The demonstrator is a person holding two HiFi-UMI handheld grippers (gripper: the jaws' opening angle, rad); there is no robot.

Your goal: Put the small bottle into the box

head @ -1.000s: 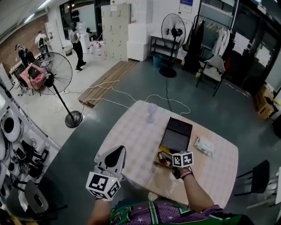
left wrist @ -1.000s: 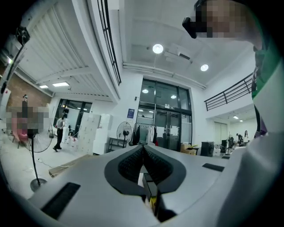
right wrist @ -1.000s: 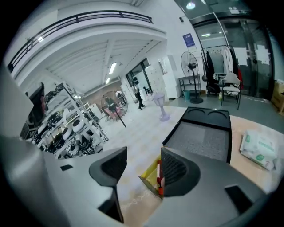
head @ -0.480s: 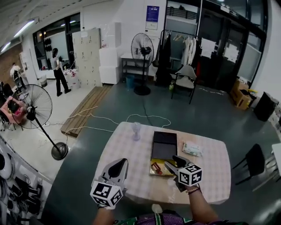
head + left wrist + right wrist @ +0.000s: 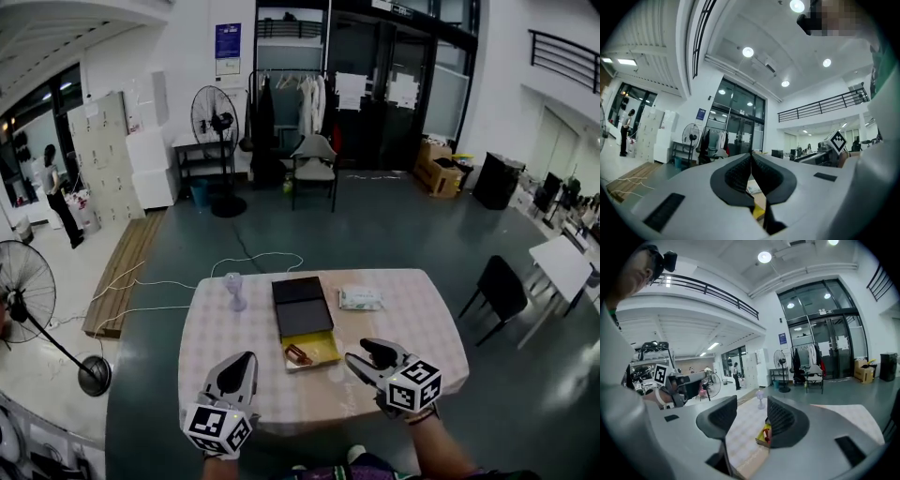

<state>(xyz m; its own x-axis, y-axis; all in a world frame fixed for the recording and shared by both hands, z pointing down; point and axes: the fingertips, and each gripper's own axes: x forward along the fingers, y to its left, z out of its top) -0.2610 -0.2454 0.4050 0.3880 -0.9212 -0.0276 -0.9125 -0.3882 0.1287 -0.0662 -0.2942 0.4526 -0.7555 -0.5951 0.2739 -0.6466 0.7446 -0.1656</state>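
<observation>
The open box [image 5: 319, 349] sits mid-table, its yellow tray toward me and its black lid [image 5: 302, 305] folded back. A small reddish bottle [image 5: 298, 354] lies in the tray's left part. My right gripper [image 5: 367, 356] hovers right of the tray, apart from it; its jaws are closing with nothing between them. In the right gripper view the right gripper [image 5: 750, 406] looks across the table at the box [image 5: 764, 434]. My left gripper [image 5: 244, 364] is shut and empty over the table's near left edge. In its own view the left gripper [image 5: 751, 159] has its pads pressed together.
A clear stemmed glass [image 5: 234, 291] stands on the checkered tablecloth [image 5: 225, 328] at the far left. A white packet [image 5: 361, 299] lies right of the lid. A black chair [image 5: 497, 291] stands off the table's right side, and cables run over the floor behind.
My right gripper has drawn back from over the tray to its right side, leaving the bottle in the box. The head view has swung to take in more of the room.
</observation>
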